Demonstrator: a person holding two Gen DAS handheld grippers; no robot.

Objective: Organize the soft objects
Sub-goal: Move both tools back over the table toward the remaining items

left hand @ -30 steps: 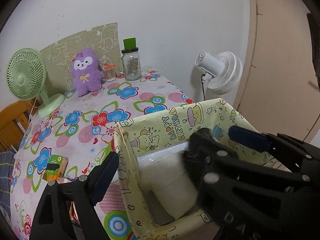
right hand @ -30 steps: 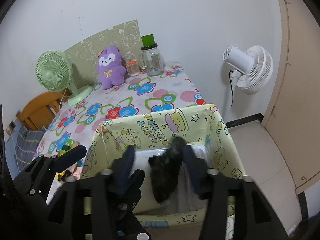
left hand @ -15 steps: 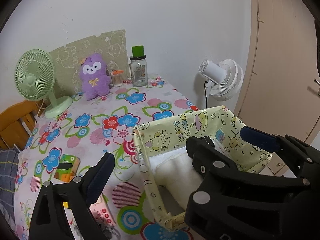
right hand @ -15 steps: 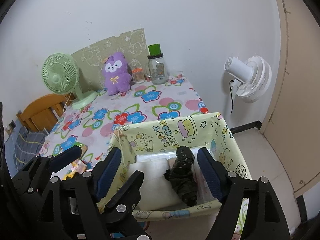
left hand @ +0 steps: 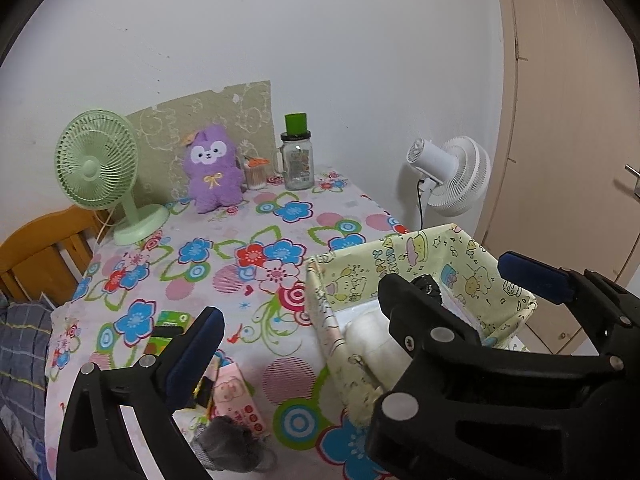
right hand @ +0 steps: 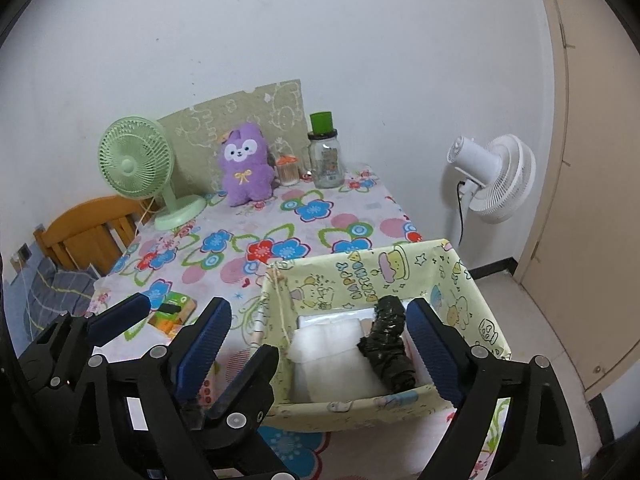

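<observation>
Right hand-held gripper (right hand: 320, 344): its jaws had just been opening and stood wide, one on either side of the dark rolled bundle (right hand: 389, 346) without pressing on it, so the bundle looked released rather than carried
Left hand-held gripper (left hand: 360, 308): its jaws had just been opening too and were spread wide with nothing between them, probably to be free for the next pick
Fabric bin (right hand: 448, 258): sat at the tabletop's (left hand: 280, 240) near right corner, its open top facing up to take drops from above
Bin contents: the dark bundle lay along the right wall beside a white folded cloth (right hand: 328, 344), side by side, likely to save room
Grey soft item (left hand: 224, 444): lay on the near edge of the tabletop, outside the bin, seemingly next to sort
Purple plush toy (left hand: 212, 168): stood upright at the far edge against a board, well apart from the bin
Small packets (left hand: 236, 396): lay near the left gripper; whether they belonged to the task I could not tell
</observation>
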